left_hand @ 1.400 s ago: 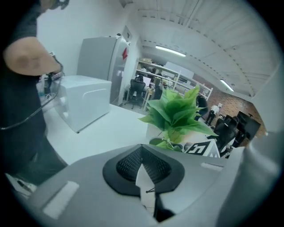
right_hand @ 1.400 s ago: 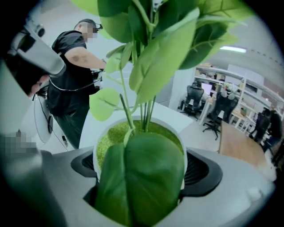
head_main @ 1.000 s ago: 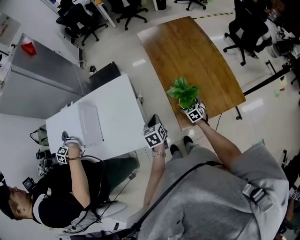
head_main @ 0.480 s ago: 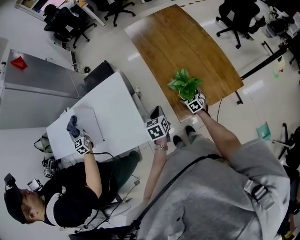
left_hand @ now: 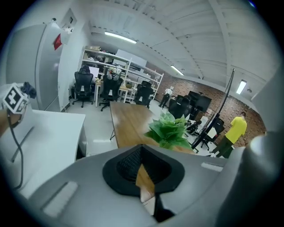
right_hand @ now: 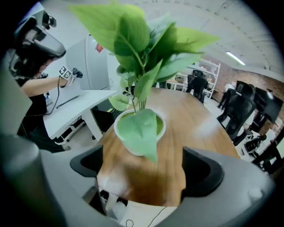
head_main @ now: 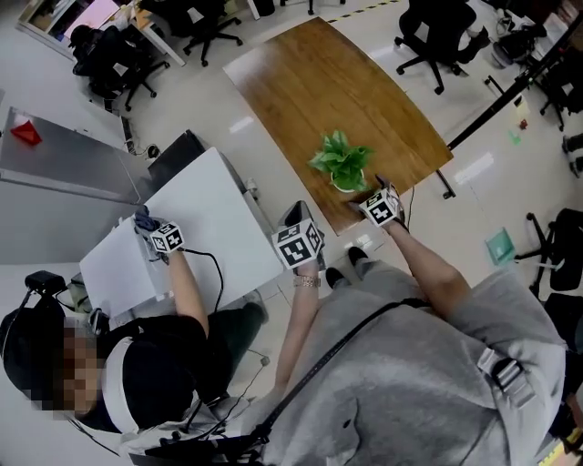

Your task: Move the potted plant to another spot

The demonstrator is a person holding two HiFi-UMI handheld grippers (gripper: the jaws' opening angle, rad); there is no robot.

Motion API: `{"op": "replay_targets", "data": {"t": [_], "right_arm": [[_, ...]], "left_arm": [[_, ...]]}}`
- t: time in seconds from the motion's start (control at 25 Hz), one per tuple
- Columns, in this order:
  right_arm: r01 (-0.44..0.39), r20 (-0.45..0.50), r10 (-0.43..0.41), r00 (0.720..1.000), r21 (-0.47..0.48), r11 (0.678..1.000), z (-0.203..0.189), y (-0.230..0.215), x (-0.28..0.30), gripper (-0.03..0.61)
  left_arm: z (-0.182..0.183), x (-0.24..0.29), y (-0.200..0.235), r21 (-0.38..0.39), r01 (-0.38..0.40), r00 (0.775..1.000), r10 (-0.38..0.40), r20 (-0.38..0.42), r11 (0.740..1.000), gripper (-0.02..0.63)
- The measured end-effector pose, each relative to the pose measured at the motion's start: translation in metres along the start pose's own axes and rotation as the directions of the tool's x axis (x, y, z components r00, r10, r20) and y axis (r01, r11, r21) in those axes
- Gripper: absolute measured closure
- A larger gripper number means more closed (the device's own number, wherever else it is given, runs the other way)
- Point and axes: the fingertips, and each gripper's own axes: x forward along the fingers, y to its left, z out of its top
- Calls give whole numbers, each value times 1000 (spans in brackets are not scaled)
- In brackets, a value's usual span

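The potted plant (head_main: 341, 164), green leaves in a white pot, stands on the wooden table (head_main: 319, 82) near its near edge. My right gripper (head_main: 367, 194) is just behind the pot. In the right gripper view its jaws are wide open and the pot (right_hand: 139, 132) sits a little ahead of them, not between them. My left gripper (head_main: 295, 219) hangs off the table's corner, between the two tables, with its jaws shut on nothing. The left gripper view has the plant (left_hand: 168, 130) ahead and to the right.
A white table (head_main: 219, 227) stands left of the wooden one, where another person (head_main: 137, 382) holds a marked gripper (head_main: 164, 238). A grey cabinet (head_main: 64, 164) stands further left. Office chairs (head_main: 437, 27) ring the far side of the wooden table.
My right gripper, close against the pot before, now stands back from it with open jaws. The plant rests on the table. The other person's hand has shifted along the white table.
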Motion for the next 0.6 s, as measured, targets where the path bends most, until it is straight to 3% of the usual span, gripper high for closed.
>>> {"op": "replay_targets", "data": {"t": [0.08, 0.24, 0.28, 0.44, 0.6], "right_arm": [[55, 5, -55, 998, 41, 998, -18, -4, -29, 113], [167, 46, -177, 983, 165, 972, -26, -5, -92, 536], [161, 47, -173, 984, 192, 968, -23, 1, -101, 577], [77, 39, -91, 995, 269, 960, 4, 34, -122, 577], [-51, 108, 23, 994, 266, 963, 42, 75, -144, 577]], "left_arm": [[-7, -2, -9, 0, 24, 1000, -24, -3, 1000, 600], [-39, -3, -30, -12, 74, 997, -75, -29, 997, 600], [-48, -4, -36, -14, 86, 995, -86, -39, 996, 600], [-72, -18, -57, 14, 103, 992, -101, -76, 995, 600], [-85, -45, -63, 37, 46, 996, -43, -78, 998, 601]]}}
